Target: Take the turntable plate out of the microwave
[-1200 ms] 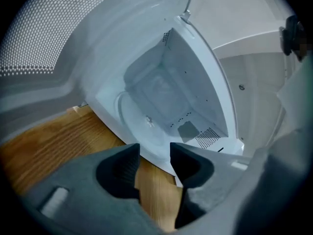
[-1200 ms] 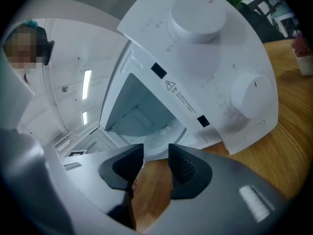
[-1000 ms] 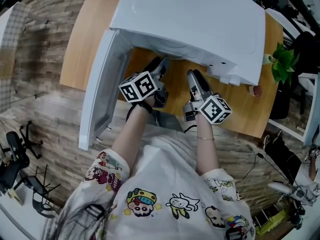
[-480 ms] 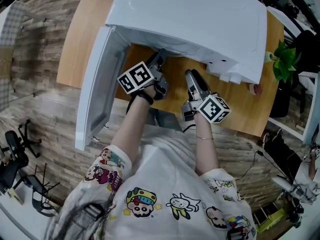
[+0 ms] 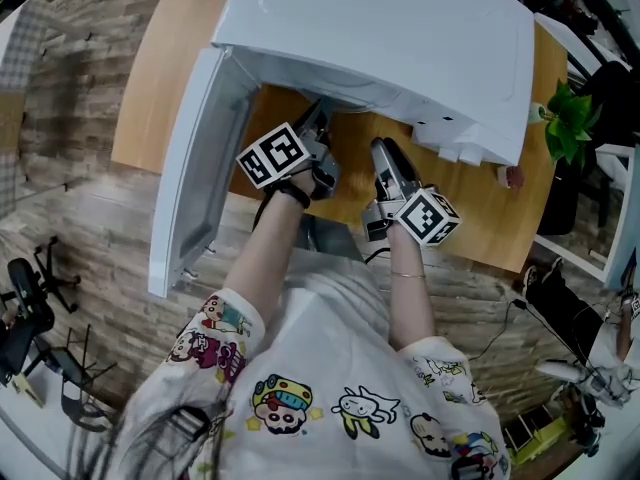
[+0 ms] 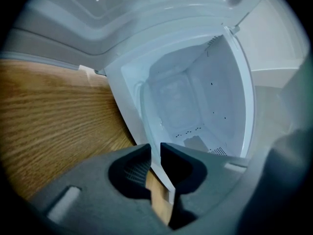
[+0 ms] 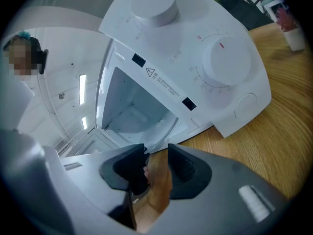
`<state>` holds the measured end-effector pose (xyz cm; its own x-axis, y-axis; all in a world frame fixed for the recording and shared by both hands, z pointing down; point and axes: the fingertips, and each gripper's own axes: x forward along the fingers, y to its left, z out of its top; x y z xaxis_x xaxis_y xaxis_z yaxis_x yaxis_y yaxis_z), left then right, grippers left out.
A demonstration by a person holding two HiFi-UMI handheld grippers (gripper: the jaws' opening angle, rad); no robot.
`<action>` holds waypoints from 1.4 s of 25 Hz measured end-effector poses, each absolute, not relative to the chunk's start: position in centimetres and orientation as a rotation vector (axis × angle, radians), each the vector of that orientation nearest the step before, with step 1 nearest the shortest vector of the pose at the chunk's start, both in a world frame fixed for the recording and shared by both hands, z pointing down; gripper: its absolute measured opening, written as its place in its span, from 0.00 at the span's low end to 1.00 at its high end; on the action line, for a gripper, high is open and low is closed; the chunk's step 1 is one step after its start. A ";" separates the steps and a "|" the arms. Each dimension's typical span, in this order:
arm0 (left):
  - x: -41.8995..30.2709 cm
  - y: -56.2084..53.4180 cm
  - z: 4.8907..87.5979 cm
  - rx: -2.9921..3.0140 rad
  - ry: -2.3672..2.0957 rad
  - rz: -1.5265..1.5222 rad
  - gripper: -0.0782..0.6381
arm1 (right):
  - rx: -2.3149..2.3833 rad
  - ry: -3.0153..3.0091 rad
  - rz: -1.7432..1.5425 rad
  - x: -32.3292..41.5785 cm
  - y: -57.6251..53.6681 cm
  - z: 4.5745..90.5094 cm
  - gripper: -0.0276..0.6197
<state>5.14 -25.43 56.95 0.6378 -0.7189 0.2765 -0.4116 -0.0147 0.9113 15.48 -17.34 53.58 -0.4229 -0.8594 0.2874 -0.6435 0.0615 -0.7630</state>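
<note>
The white microwave (image 5: 380,28) stands on the wooden table (image 5: 480,218) with its door (image 5: 195,158) swung open to the left. The turntable plate (image 6: 146,131) is clear glass and shows only as a thin curved rim at the cavity's front edge. My left gripper (image 5: 318,118) reaches into the mouth. Its jaws (image 6: 155,153) have just been closing and now pinch that thin rim. My right gripper (image 5: 383,150) hangs beside it just outside the opening. It stands open (image 7: 156,155), and only wood shows between its fingers.
The control panel with two knobs (image 7: 225,58) lies to the right of the cavity. A small cup (image 5: 513,178) and a green plant (image 5: 565,123) stand at the table's right end. The open door walls off the left side.
The left gripper has rolled a little and its tips have gone further into the microwave's mouth. The right gripper has kept still.
</note>
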 end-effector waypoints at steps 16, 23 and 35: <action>4.7 -22.0 57.1 1.599 -0.916 -0.316 0.18 | -1.391 1.960 -1.392 14.3 -18.8 55.1 0.27; 4.2 -20.7 57.1 1.594 -0.902 -0.309 0.18 | -1.297 1.851 -1.454 13.2 -20.2 56.1 0.27; 3.5 -19.6 56.9 1.581 -0.871 -0.316 0.17 | -1.191 1.739 -1.483 11.6 -22.5 56.5 0.23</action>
<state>3.52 -19.56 56.95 0.6783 -0.6827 0.2717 -0.3493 0.0256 0.9367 11.60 -22.48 56.47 -0.4509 -0.8830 0.1300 -0.2675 -0.0052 -0.9635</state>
